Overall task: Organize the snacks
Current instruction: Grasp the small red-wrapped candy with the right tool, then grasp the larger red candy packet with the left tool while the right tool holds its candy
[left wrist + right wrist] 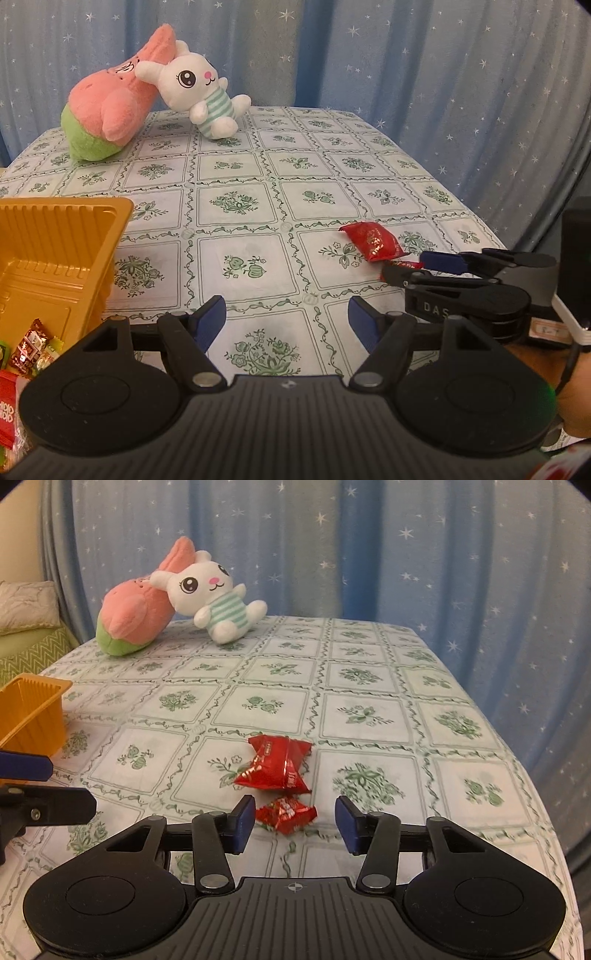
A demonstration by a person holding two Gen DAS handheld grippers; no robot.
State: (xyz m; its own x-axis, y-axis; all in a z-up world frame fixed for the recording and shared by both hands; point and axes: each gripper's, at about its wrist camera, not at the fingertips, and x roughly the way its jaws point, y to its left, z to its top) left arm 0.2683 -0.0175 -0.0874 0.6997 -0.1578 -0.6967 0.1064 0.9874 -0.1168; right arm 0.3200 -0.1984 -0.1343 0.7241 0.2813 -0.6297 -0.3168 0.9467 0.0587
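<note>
Two red-wrapped candies lie on the patterned tablecloth. The larger candy (275, 766) (373, 240) is the farther one. The smaller candy (286, 814) (406, 264) lies between the fingers of my right gripper (295, 825) (417, 268), close to the left pad and with a gap to the right pad, so the gripper is open. My left gripper (287, 317) hovers open over bare cloth with nothing between its fingers. A golden plastic tray (55, 240) (33, 709) stands to the left and holds several wrapped snacks (33, 347) in its near corner.
A pink and green plush (107, 110) and a white bunny plush (199, 92) lean together at the table's far left. A blue starred curtain (406, 554) hangs behind. The table edge (535, 794) falls away on the right. One left gripper finger (22, 766) shows at the right wrist view's left edge.
</note>
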